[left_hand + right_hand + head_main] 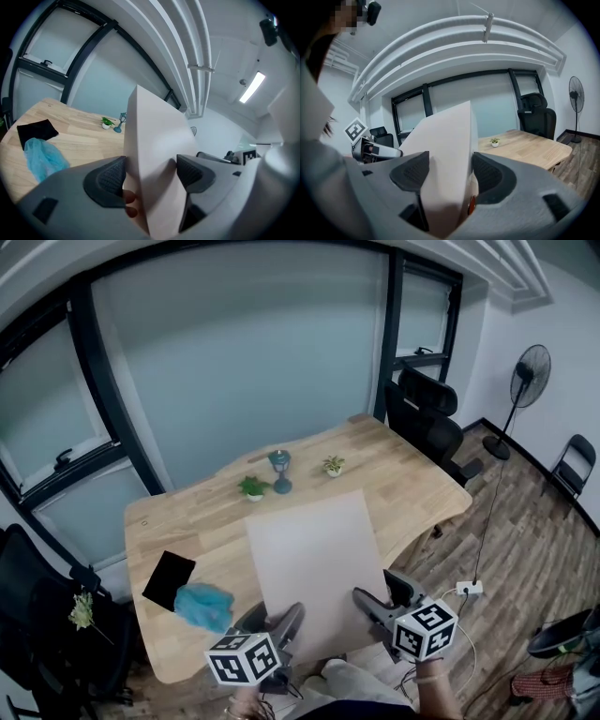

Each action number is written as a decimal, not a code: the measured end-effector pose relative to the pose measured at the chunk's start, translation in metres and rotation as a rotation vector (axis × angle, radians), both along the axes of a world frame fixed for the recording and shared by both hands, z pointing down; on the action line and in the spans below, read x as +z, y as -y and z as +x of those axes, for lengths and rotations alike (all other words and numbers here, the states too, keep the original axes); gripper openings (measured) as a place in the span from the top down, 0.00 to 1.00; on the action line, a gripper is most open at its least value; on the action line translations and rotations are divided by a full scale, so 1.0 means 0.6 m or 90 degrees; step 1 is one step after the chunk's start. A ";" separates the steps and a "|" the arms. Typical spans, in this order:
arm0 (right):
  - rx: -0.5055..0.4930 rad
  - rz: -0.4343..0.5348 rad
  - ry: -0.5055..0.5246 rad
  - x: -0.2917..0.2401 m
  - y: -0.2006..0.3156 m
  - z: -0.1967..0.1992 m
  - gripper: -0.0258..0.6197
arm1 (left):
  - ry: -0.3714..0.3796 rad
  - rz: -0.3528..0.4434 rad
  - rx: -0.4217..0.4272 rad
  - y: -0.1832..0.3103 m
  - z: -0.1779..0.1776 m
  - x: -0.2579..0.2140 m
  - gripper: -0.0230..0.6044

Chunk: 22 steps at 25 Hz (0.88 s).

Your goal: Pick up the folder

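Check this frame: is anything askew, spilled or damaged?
Nothing is spilled or damaged. The only untidy item is the crumpled blue cloth on the table by the black pad. The folder is gripped at its near edge by the left gripper and right gripper.

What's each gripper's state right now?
Left gripper: closed on the folder.
Right gripper: closed on the same folder.

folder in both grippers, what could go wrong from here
The folder is pinched only along its near edge by the left gripper and right gripper, so it may sag or slip out. Its far edge looks close to the potted plant and teal ornament and could knock them.
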State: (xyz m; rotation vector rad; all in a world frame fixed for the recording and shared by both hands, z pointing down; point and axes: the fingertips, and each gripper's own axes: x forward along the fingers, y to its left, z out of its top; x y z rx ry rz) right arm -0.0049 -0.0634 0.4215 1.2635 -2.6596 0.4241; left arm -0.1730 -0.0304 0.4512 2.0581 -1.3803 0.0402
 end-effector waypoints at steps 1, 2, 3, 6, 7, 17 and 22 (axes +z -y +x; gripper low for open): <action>-0.002 -0.001 -0.005 0.000 -0.001 -0.002 0.50 | -0.002 -0.001 -0.001 -0.002 -0.002 0.002 0.43; -0.004 -0.001 -0.010 0.001 -0.002 -0.005 0.50 | -0.005 -0.001 -0.002 -0.003 -0.003 0.003 0.43; -0.006 -0.001 -0.015 0.001 -0.002 -0.007 0.50 | -0.007 -0.002 -0.003 -0.004 -0.005 0.005 0.43; -0.009 -0.003 -0.027 0.003 -0.003 -0.012 0.50 | -0.013 -0.007 -0.004 -0.006 -0.009 0.010 0.43; -0.010 -0.004 -0.029 0.003 -0.003 -0.013 0.50 | -0.015 -0.009 -0.004 -0.006 -0.009 0.012 0.43; -0.015 -0.006 -0.034 0.006 0.010 -0.012 0.50 | -0.019 -0.011 -0.012 0.003 -0.007 0.015 0.43; -0.027 -0.009 -0.030 0.009 0.018 -0.009 0.50 | -0.013 -0.012 -0.023 0.005 -0.003 0.014 0.44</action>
